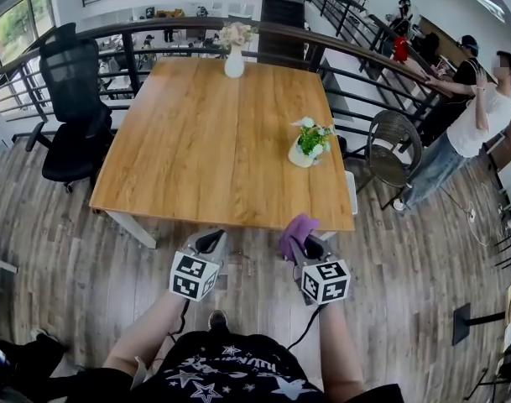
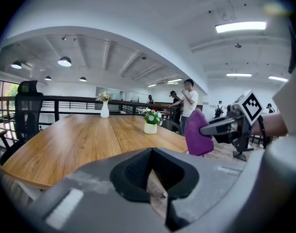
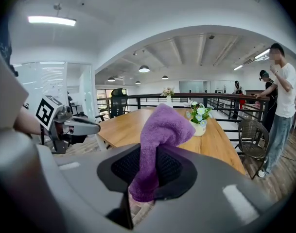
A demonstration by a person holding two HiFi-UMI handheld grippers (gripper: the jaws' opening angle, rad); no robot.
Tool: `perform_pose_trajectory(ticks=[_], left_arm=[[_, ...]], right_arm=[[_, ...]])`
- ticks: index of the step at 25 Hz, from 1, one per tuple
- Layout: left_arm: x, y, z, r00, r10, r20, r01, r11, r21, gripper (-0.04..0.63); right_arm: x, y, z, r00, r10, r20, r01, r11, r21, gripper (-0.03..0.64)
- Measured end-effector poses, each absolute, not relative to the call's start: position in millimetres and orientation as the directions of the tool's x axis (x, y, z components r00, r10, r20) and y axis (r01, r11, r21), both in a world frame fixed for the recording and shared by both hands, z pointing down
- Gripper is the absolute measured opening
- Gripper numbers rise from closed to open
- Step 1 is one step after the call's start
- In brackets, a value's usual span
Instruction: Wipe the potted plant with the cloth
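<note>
- Currently: right gripper [image 1: 310, 248] clamped on cloth [image 1: 296, 232]; left gripper [image 1: 210, 242] closed, empty.
- Target plant [image 1: 310, 141]: far right on table [image 1: 205, 141]; bring cloth over, wipe lightly, since it likely tips easily.

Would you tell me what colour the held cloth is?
The cloth is purple; the right gripper view shows it best.

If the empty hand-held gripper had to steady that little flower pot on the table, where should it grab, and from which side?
Likely the white pot, low on its round body, not the soft flowers above. It stands upright by the table's right edge, so the left hand-held gripper, now shut, would open and come level from the near side.
</note>
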State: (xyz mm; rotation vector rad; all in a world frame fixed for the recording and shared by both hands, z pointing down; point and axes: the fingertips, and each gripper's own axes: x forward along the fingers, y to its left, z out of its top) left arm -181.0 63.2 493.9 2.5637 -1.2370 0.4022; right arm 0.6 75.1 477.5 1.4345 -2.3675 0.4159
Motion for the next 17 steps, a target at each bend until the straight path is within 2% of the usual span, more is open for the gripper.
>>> perform_pose_trajectory(ticks=[17], left_arm=[[-151.0,154.5,485.4,0.504,-0.775,0.381,-0.858,-0.501,0.113,0.002]], right_arm=[[44.0,172.9,480.4,-0.492,-0.761,0.423,-0.865,0.480,-0.143,0.077]])
